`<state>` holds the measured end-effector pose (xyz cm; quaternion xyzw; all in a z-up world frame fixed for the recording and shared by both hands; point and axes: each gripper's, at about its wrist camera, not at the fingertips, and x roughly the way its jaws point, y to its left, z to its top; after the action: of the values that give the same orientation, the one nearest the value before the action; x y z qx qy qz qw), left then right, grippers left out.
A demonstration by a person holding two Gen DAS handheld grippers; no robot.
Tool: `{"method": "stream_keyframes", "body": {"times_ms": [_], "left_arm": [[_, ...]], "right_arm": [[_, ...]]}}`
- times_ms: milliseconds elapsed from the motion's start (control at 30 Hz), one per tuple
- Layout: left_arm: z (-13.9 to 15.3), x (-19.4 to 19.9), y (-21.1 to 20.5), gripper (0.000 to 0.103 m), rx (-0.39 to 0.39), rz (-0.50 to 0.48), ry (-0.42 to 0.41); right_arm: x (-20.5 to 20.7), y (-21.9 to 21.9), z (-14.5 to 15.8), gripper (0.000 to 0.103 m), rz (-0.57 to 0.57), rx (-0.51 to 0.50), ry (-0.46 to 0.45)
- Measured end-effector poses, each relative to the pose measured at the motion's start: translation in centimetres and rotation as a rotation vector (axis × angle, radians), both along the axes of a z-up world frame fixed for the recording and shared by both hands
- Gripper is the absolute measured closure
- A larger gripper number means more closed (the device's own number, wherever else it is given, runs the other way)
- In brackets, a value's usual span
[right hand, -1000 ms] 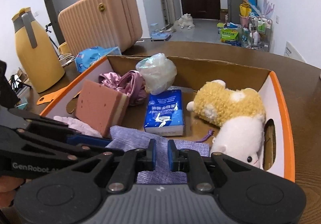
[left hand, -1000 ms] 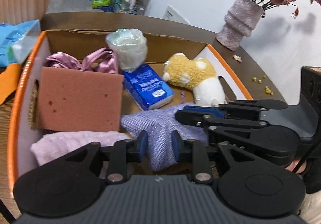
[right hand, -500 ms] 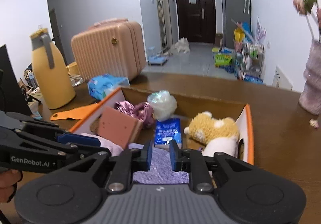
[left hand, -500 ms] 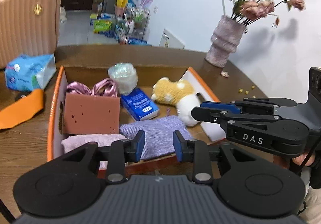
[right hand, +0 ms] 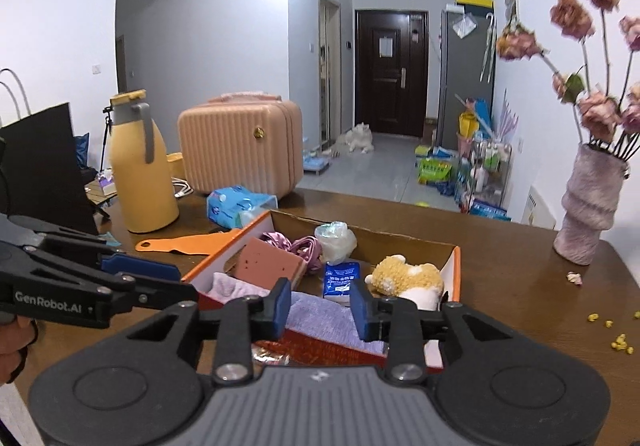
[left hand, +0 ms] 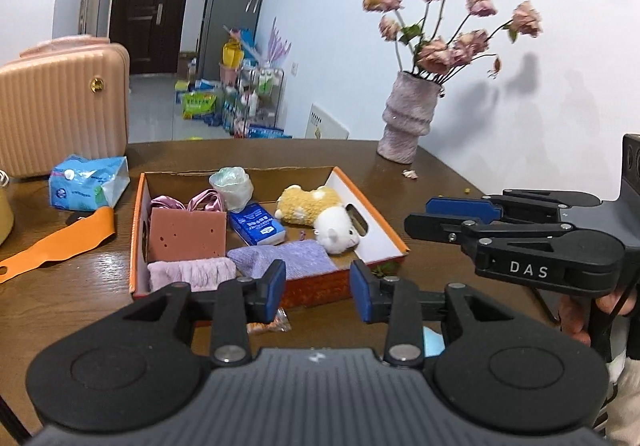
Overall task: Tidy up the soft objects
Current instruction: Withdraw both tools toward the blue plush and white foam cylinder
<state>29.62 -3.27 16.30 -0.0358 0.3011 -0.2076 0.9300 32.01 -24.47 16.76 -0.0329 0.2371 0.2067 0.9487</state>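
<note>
Cardboard box (left hand: 138, 230) holds perhaps seven soft items; both tongs (left hand: 318, 288) (right hand: 320, 308) are opening, empty.

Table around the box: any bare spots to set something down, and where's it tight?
Bare wood between the box and the vase, and on the near left corner below the orange strip. Crowded inside the box and by the tissue pack, suitcase and yellow jug.
</note>
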Motion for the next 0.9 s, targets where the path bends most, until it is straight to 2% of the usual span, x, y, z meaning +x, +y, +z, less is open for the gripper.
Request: {"method": "stream_keyframes", "body": {"times_ms": [267,533,633,700,733,800,900], "left_arm": [[0.1,-6.1,0.2,0.062,0.002,-0.009,-0.048],[-1.1,-12.4,0.7,0.056,0.001,-0.005,-0.081],[-1.7,-15.0,1.2,0.045,-0.005,0.005,-0.102],[-2.4,-17.1,1.5,0.034,-0.004,0.017,-0.128],[-3.0,-18.4,1.7,0.033,-0.003,0.027,-0.147],[-3.8,-20.6,1.9,0.03,-0.005,0.035,-0.174],[-4.7,-23.1,2.3,0.027,-0.03,0.013,-0.178]], "right_arm": [[-5.9,-0.8,-0.1,0.067,-0.008,0.009,-0.036],[-11.9,-1.6,-1.4,0.063,-0.009,0.02,-0.059],[-14.7,-2.1,-2.0,0.058,-0.016,0.029,-0.072],[-16.9,-2.4,-2.7,0.053,-0.007,0.034,-0.08],[-18.1,-2.5,-3.3,0.046,0.01,0.03,-0.085],[-20.2,-2.5,-4.5,0.041,0.032,0.019,-0.098],[-23.0,-2.1,-6.6,0.04,0.012,0.013,-0.089]]}}
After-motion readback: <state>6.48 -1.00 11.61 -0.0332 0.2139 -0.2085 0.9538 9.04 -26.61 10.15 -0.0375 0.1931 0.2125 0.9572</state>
